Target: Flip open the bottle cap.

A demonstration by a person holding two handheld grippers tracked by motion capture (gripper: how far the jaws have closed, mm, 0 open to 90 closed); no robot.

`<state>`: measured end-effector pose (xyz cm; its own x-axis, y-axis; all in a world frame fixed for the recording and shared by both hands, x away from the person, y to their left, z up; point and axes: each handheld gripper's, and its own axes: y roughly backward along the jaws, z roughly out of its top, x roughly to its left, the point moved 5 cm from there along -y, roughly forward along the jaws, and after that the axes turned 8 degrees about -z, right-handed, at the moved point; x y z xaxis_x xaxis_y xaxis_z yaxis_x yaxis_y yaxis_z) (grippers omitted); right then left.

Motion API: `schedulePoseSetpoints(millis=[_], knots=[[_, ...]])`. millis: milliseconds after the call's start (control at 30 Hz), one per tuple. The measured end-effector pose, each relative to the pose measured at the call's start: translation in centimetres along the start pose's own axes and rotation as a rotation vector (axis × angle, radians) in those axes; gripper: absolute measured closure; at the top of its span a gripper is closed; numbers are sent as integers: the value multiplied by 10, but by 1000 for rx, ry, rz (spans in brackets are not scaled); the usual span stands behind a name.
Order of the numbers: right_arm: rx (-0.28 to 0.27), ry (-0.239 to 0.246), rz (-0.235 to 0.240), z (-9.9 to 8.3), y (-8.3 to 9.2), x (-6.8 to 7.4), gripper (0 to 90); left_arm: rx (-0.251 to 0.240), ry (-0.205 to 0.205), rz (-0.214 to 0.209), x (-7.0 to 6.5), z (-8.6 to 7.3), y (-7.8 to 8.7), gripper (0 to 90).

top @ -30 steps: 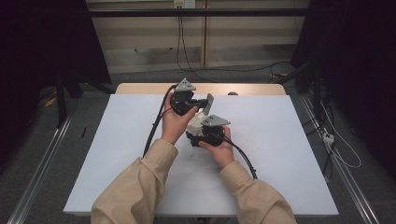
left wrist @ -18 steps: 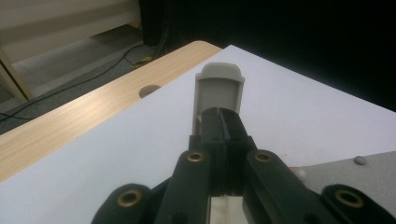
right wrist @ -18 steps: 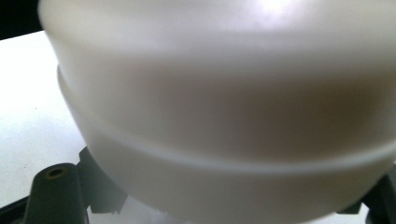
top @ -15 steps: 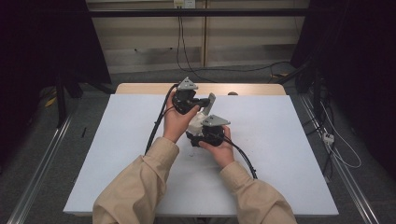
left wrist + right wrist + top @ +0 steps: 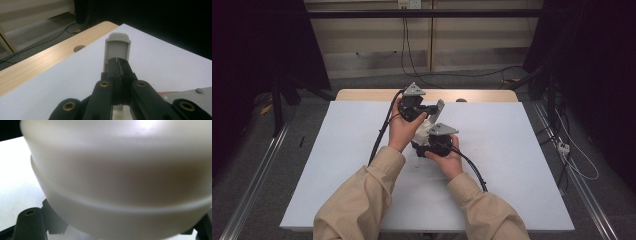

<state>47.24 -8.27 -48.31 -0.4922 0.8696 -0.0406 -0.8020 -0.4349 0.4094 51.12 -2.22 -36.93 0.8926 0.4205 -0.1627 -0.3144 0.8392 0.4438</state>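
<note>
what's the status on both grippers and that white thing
Left gripper shut on grey flap. Right gripper at white container, grip unclear. Both held above white table, nothing in the way.

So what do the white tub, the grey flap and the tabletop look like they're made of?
White tub: probably plastic, smooth and slightly glossy, with a soft highlight and a moulded ridge. Grey flap, clamped in the left gripper: matte plastic by its look, with rounded moulded edges. Table: light wood grain at the rim, covered by a flat white matte sheet of uncertain material.
</note>
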Motion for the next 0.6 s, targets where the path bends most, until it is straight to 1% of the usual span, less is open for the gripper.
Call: schedulePoseSetpoints(millis=[200, 367, 600], knots=[[0, 1, 0, 0, 0, 0, 187, -1, -6, 1, 1, 0, -2, 898], [1, -1, 0, 0, 0, 0, 187, 11, 0, -2, 2, -1, -4, 892], [1, -3, 1, 0, 0, 0, 187, 16, 3, -8, 3, -3, -7, 900]])
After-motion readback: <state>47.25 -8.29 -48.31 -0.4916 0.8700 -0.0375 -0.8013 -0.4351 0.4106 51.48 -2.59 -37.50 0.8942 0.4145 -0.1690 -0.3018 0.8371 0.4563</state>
